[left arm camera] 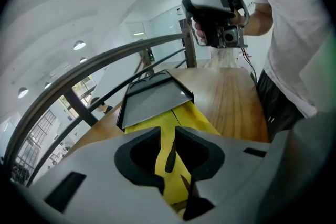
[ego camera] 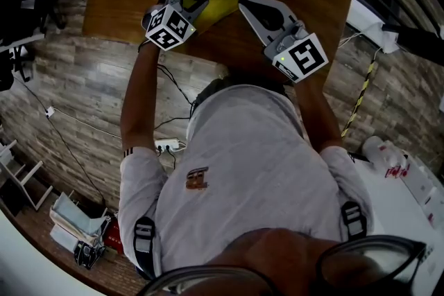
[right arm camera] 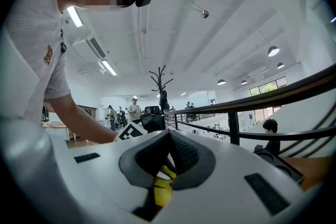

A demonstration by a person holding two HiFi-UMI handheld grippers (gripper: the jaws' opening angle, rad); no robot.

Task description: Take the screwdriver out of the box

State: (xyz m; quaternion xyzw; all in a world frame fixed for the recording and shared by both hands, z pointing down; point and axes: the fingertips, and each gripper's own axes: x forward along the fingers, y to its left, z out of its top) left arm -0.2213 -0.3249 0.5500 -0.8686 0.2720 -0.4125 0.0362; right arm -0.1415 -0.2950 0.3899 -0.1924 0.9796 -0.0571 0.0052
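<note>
Left gripper (left arm camera: 168,140) is hanging tilted over the open yellow rectangular box (left arm camera: 195,119) on the wooden tabletop (left arm camera: 231,102), jaws apart, straddling the slim dark screwdriver (left arm camera: 170,156) lying inside, ready to pinch it. Right gripper (ego camera: 248,5), tips together, is waiting at the box's edge, probably bracing it. Only the left gripper view is showing the screwdriver; the head view is hiding it.
</note>
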